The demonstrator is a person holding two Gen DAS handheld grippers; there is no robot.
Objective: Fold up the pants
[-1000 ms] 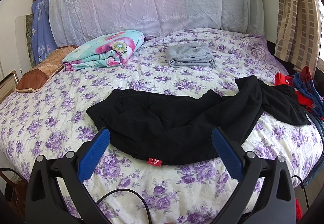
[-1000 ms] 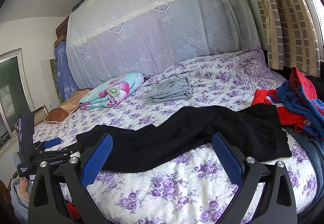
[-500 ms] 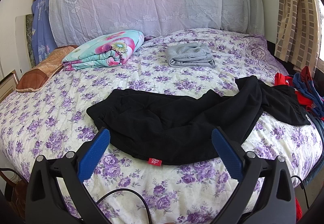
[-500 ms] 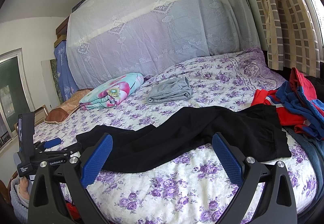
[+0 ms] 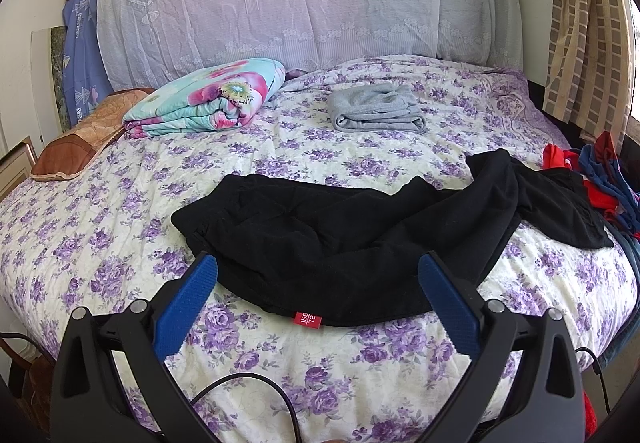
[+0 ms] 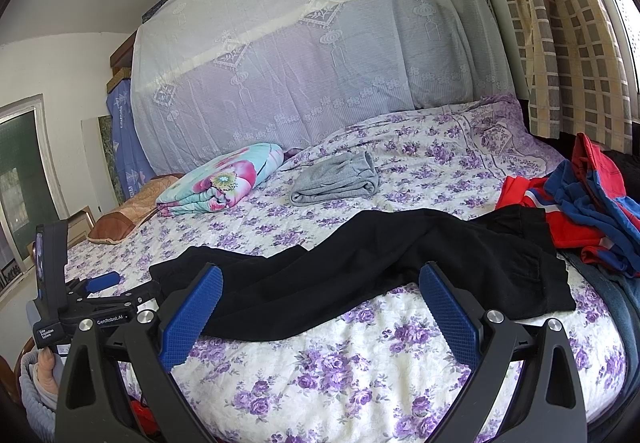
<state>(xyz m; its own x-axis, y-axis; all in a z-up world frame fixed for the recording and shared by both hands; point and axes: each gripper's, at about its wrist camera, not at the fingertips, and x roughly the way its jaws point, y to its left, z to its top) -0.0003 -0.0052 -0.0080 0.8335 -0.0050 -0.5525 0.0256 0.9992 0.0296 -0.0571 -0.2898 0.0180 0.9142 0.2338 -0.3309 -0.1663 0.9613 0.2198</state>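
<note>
Left wrist view: left gripper [image 5: 318, 297] spread wide, holding nothing, just short of the rumpled black fabric pants [image 5: 360, 239] sprawled on the purple-floral bedspread [image 5: 120, 243]. Risk: pinching one layer only, fold goes skewed. Legs overlap, hems hard to read. Right wrist view: right gripper [image 6: 320, 301] also spread, empty, pants [image 6: 360, 279] just ahead; far end touches the red-and-blue clothes pile [image 6: 580, 207], could snag. Waistband unclear.

The pants [image 5: 360, 239] hide part of the bedspread [image 5: 120, 203], and their red tag's [image 5: 305, 319] print is barely legible.
</note>
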